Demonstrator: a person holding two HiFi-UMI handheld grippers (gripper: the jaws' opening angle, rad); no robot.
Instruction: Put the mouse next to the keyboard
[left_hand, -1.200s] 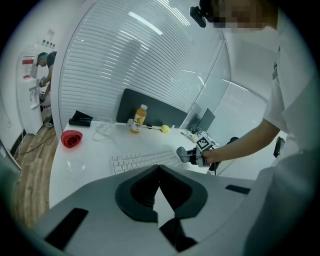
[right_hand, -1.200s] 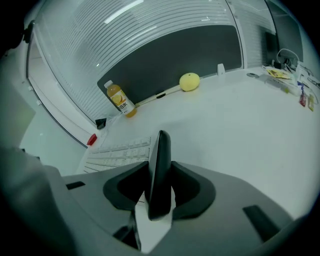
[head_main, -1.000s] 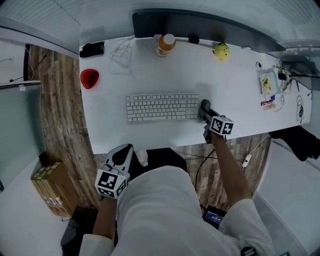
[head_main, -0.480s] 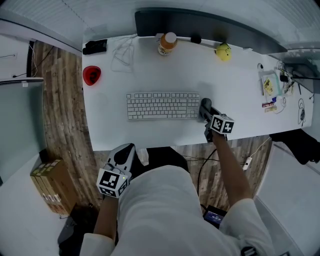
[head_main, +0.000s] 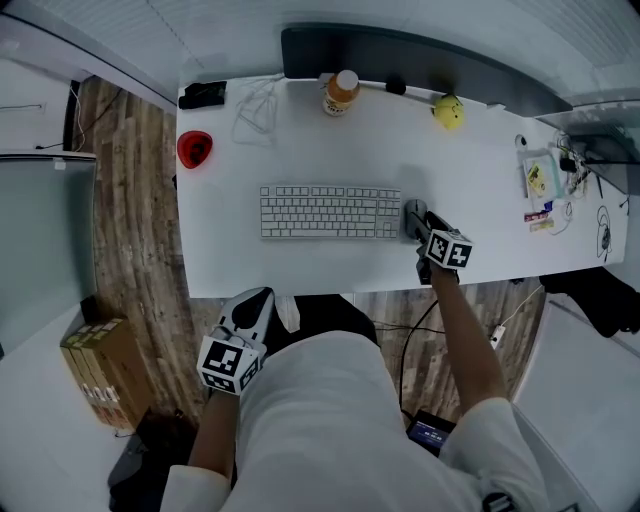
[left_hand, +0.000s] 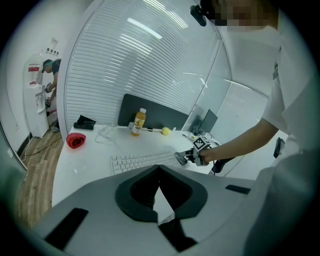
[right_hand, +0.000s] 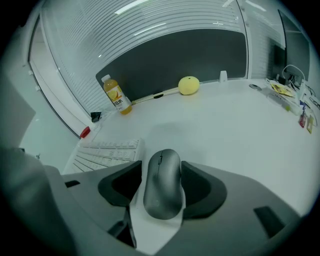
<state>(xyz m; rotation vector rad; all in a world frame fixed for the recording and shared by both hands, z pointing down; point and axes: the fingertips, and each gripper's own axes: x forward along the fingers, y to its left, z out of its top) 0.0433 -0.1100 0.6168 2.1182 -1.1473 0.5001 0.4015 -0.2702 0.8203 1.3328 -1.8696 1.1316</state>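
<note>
Bare desktop (head_main: 485, 205) right of mouse (head_main: 411, 214)

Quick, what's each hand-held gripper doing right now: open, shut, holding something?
Left hand-held gripper: shut, nothing in it.
Right hand-held gripper: open; its jaws have just been opening, and the mouse lies between them, not gripped.
</note>
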